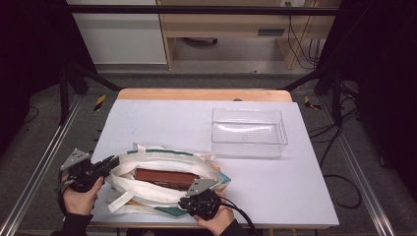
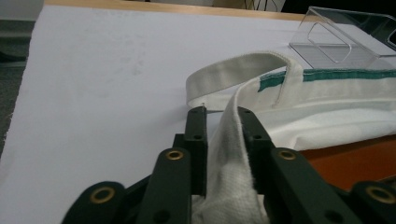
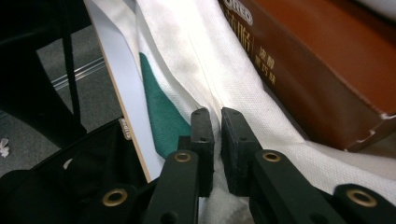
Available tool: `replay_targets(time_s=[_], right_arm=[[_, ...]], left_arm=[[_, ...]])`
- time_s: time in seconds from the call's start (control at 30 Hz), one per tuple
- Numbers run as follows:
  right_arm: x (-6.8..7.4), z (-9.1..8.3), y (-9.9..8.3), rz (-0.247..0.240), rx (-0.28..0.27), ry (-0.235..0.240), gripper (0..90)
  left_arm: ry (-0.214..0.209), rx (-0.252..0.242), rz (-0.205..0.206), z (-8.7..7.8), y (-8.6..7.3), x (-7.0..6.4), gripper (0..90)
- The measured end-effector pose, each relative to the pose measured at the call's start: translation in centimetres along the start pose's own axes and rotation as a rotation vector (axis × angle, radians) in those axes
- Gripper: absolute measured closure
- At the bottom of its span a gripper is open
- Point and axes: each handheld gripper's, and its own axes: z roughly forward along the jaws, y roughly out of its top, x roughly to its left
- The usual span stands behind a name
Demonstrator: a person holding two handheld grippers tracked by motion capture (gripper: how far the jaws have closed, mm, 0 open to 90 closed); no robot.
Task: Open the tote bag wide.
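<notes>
1. Two sets of fingers are mine, one in each hand, and both are clamped on the same white cloth bag [image 1: 162, 169] with green trim.
2. My left fingers [image 2: 223, 116] pinch the bag's white rim at its left end; the cloth stands up between them, as the left gripper view shows. In the high view these fingers [image 1: 112, 161] sit at the bag's left edge.
3. Just beyond my left fingers a white handle [image 2: 233, 74] loops flat on the counter [image 2: 107, 70].
4. My right fingers [image 3: 217, 116] are clenched on a fold of the bag's near rim, almost touching each other with the thin cloth between them. In the high view they [image 1: 199, 189] sit at the bag's near edge, close to the counter's front.
5. A brown box [image 1: 164, 178] lies inside the open bag, between my two sets of fingers; in the right gripper view the box [image 3: 327, 65] lies just right of my right fingers, with printed lettering on its side.
6. A clear plastic tub [image 1: 248, 132] stands well beyond my right fingers, apart from the bag.
</notes>
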Motion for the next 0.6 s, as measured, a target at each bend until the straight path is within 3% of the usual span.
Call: replay_targets(time_s=[0.1, 0.2, 0.23, 0.27, 0.33, 0.43, 0.47, 0.5, 0.53, 0.57, 0.6], right_arm=[[-0.1, 0.1, -0.1, 0.001, -0.003, 0.001, 81.7], [-0.2, -0.8, 0.5, 0.008, -0.032, 0.026, 69.8], [-0.2, -0.8, 0.5, 0.008, -0.032, 0.026, 69.8], [-0.3, -1.8, 1.0, 0.005, -0.07, 0.03, 66.7], [-0.3, -2.5, 1.3, 0.003, -0.096, 0.019, 65.7], [-0.9, -4.3, 1.9, 0.003, -0.168, -0.018, 65.4], [-1.5, -5.3, 2.2, 0.01, -0.2, -0.054, 65.5], [-1.5, -5.3, 2.2, 0.01, -0.2, -0.054, 65.5], [-2.0, -6.0, 2.4, 0.01, -0.213, -0.111, 65.4], [-2.0, -6.0, 2.4, 0.01, -0.213, -0.111, 65.4], [-2.5, -6.2, 2.5, 0.004, -0.209, -0.163, 63.4]], left_arm=[[0.005, -0.036, 0.007, -0.7, 0.3, -0.2, 68.8], [0.011, -0.095, 0.023, -2.0, 1.1, -0.8, 64.6], [0.011, -0.095, 0.023, -2.0, 1.1, -0.8, 63.9], [0.001, -0.121, 0.03, -2.7, 1.5, -1.3, 64.0], [-0.005, -0.126, 0.037, -2.9, 1.6, -1.6, 64.4], [-0.03, -0.101, 0.08, -2.9, 1.8, -3.1, 73.0], [-0.044, -0.076, 0.111, -2.5, 1.7, -4.1, 78.0], [-0.044, -0.076, 0.111, -2.5, 1.7, -4.1, 79.5], [-0.054, -0.048, 0.134, -2.1, 1.5, -4.8, 81.2], [-0.061, -0.026, 0.154, -1.6, 1.3, -5.3, 81.2], [-0.064, -0.004, 0.171, -1.1, 1.0, -5.8, 82.9]])
